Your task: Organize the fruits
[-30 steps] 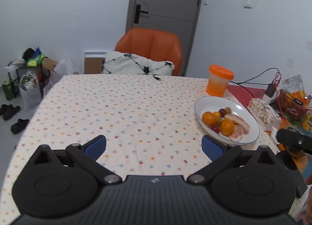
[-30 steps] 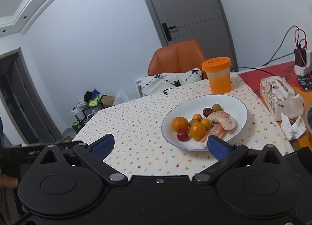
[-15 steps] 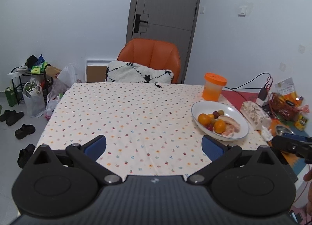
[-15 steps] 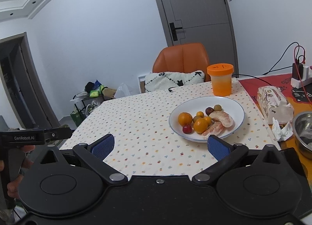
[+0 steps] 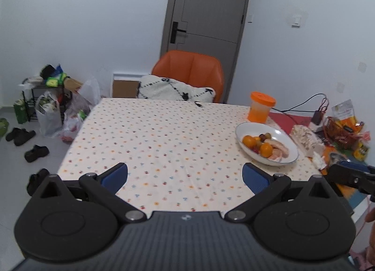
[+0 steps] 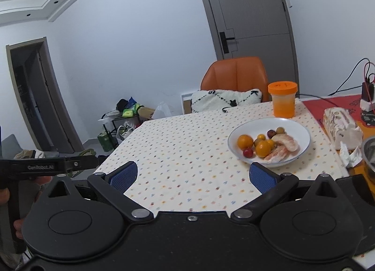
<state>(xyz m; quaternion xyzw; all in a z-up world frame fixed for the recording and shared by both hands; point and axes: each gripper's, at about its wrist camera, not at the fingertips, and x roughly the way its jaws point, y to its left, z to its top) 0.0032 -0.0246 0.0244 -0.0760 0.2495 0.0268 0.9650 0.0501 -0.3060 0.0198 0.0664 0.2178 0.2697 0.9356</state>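
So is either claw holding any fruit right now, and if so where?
No. The left claw and right claw are both open and empty; the fruit sits in the white bowl.

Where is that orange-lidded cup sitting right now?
The orange-lidded cup stands upright on the dotted tablecloth toward the table's far right in both views, just behind the white fruit plate and in front of the orange chair.

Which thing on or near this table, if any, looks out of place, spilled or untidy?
Nothing is spilled: the fruit sits inside the white plate and the orange-lidded cup stands upright. The untidy spot is the crumpled tissue lying loose beside the tissue pack, off the dotted cloth. Both grippers, left and right, are open and empty.
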